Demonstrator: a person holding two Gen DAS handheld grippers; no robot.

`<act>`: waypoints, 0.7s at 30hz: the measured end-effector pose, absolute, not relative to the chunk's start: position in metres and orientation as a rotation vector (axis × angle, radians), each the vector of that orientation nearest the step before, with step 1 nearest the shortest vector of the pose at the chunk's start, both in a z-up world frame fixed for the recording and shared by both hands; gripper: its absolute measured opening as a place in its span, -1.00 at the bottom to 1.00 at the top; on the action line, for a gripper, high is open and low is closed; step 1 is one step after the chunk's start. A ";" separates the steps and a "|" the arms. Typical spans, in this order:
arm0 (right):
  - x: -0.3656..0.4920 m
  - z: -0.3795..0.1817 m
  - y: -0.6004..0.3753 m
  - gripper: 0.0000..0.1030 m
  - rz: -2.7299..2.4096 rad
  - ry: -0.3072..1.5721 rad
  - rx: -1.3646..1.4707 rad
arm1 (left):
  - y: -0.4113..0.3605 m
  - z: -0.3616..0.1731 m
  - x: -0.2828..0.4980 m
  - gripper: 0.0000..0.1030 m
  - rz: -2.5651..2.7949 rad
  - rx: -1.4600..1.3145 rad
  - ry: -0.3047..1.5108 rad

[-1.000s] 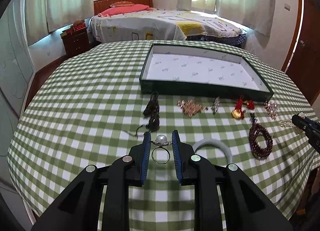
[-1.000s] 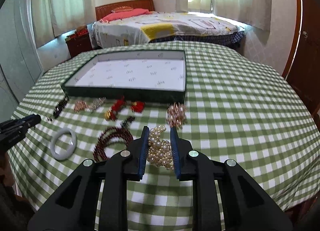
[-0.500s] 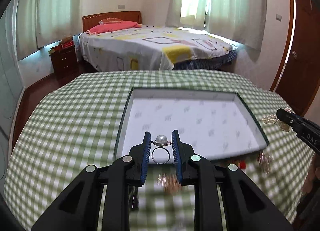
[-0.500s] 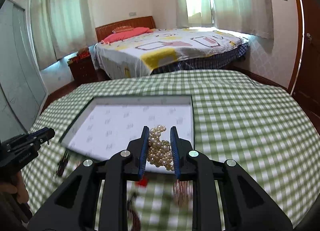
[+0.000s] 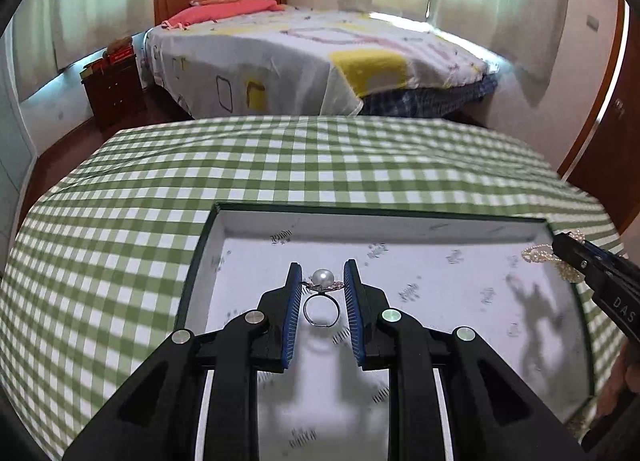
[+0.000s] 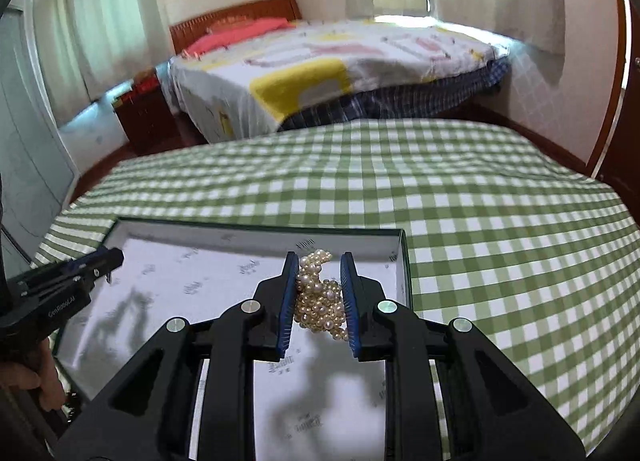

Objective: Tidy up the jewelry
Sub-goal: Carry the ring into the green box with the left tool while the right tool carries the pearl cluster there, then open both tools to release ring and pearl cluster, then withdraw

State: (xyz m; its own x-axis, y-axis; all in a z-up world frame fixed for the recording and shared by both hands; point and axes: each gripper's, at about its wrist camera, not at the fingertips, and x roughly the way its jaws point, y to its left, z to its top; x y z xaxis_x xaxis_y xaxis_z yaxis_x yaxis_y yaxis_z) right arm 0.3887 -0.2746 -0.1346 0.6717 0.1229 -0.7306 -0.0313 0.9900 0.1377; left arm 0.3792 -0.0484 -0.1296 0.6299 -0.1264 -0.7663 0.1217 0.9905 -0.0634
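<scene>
Green-and-white checked cloth covers the bench (image 5: 120, 261); the landmark is the dark-rimmed tray (image 5: 196, 261) with its white printed lining. Over the tray's left part, the left gripper (image 5: 320, 281) is clenched on a pearl ring (image 5: 322, 289), pads pinching the setting, the band hanging free below, clear of the lining. Over the tray's right part, near its right wall, the right gripper (image 6: 318, 285) is clenched on a bunched pearl strand (image 6: 320, 297), loops spilling out above and below the pads. Both pieces look airborne above the lining, judging by the shadows cast beneath. To set down well, I judge: lower each gripper close to the lining before letting go, so the ring does not bounce or roll and the strand does not slither against the wall. Keep the two pieces well apart inside the tray. Part the pads slowly; a loop may snag on the ribbed pads.
</scene>
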 end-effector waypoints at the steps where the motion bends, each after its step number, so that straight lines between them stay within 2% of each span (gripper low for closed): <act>1: 0.394 -0.139 -0.275 -0.59 0.087 0.853 0.117 | -0.049 -0.133 0.383 -0.56 -0.140 -0.002 0.891; 8: 0.409 -0.155 -0.270 -0.57 0.076 0.934 0.095 | -0.049 -0.148 0.400 -0.54 -0.128 0.016 0.960; 10: 0.411 -0.159 -0.270 -0.50 0.069 0.949 0.094 | -0.048 -0.151 0.401 -0.41 -0.114 0.018 0.964; 11: 0.412 -0.159 -0.269 -0.30 0.072 0.956 0.098 | -0.047 -0.152 0.401 -0.27 -0.115 0.012 0.968; 12: 0.411 -0.159 -0.269 -0.19 0.071 0.956 0.100 | -0.047 -0.152 0.401 -0.14 -0.117 0.007 0.975; 13: 0.410 -0.159 -0.269 -0.06 0.066 0.948 0.096 | -0.046 -0.153 0.401 -0.10 -0.119 0.004 0.982; 15: 0.407 -0.156 -0.268 -0.06 0.066 0.928 0.090 | -0.045 -0.151 0.401 0.12 -0.114 -0.001 0.974; 21: 0.377 -0.132 -0.269 -0.06 0.068 0.831 0.097 | -0.038 -0.125 0.376 0.31 -0.115 -0.056 0.841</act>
State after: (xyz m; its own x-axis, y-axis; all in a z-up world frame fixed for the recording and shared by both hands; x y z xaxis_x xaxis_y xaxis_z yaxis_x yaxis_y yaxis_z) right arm 0.3770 -0.2686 -0.1317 0.6725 0.0985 -0.7335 -0.0228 0.9934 0.1125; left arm 0.3761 -0.0383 -0.1248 0.6608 -0.1240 -0.7403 0.0799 0.9923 -0.0949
